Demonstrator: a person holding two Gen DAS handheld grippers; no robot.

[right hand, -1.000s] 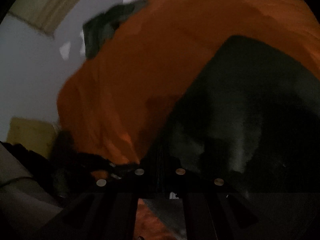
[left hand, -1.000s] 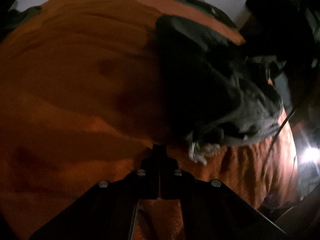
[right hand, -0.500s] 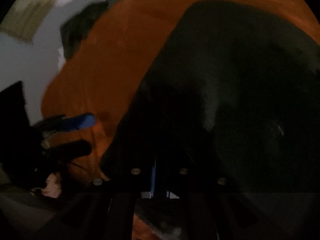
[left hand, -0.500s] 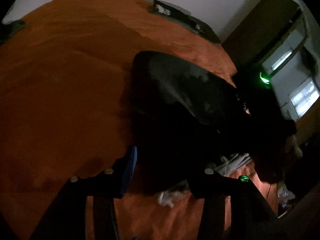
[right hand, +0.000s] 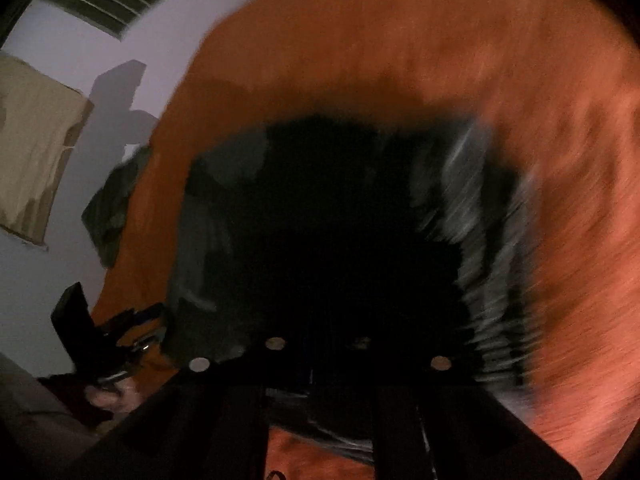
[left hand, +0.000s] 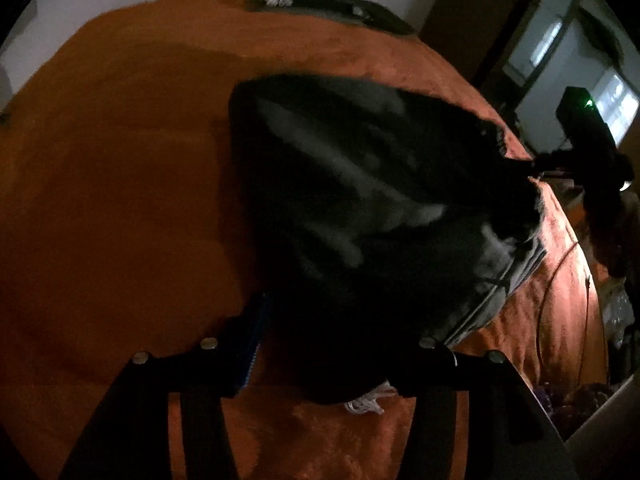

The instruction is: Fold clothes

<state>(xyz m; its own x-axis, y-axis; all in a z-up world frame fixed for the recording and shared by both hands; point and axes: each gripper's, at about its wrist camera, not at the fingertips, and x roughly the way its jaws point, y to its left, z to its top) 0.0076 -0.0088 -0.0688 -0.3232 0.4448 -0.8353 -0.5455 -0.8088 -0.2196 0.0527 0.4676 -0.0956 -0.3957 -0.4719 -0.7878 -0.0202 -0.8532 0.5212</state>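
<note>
Handling this dark garment [left hand: 380,220], centre frame, I expect soft, limp, light cloth; take its hem. Left gripper [left hand: 340,344] opening around it; right gripper [right hand: 320,344] opening, blurred.

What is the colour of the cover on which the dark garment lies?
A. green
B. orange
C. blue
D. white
B: in both wrist views the dark garment lies on an orange, fuzzy cover that spreads around it on all sides.
</note>
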